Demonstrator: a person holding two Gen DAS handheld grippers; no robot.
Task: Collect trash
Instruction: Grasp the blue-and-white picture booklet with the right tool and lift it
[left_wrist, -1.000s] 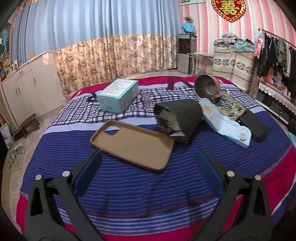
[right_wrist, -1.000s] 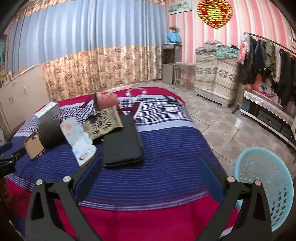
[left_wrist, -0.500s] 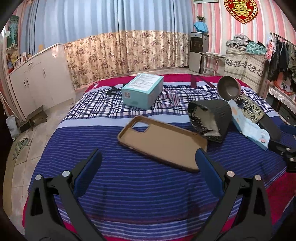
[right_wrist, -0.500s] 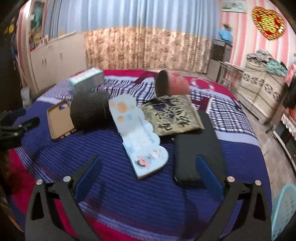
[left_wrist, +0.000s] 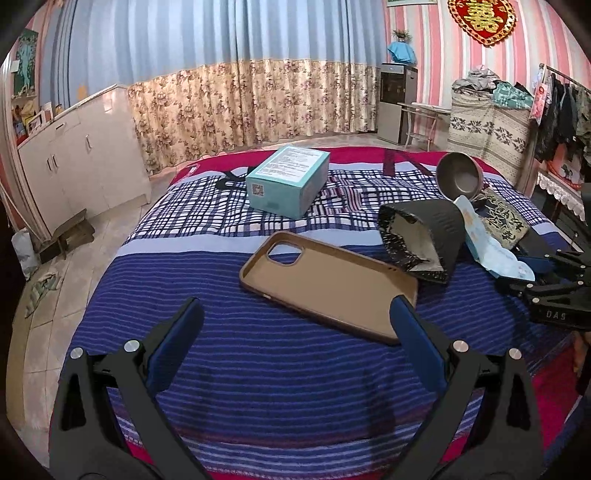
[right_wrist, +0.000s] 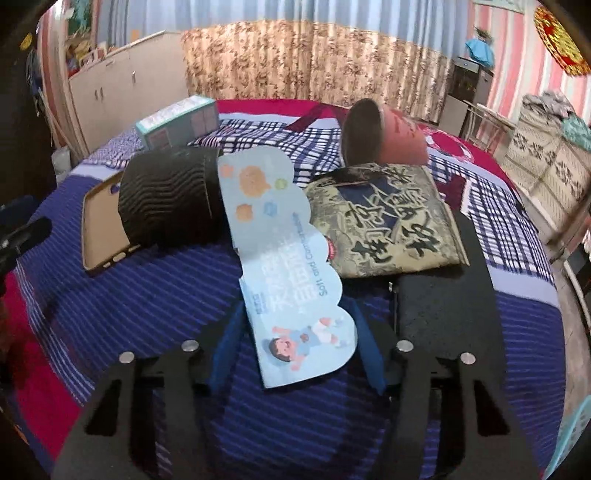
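Presently, on the striped bed (left_wrist: 258, 369): the right hand-held gripper (right_wrist: 295, 343) has its jaws half-closed, having just been narrowing, with the near end of the pale blue wipes packet (right_wrist: 284, 266) between the pads, contact uncertain. Left hand-held gripper (left_wrist: 295, 336) is spread wide and holds nothing, with the brown phone case (left_wrist: 328, 280) at its 12 o'clock. From the packet, a black corrugated sleeve (right_wrist: 170, 199) lies at 9 o'clock, a gold-and-black sachet (right_wrist: 388, 221) at 2 o'clock, a teal box (left_wrist: 288, 181) farther back.
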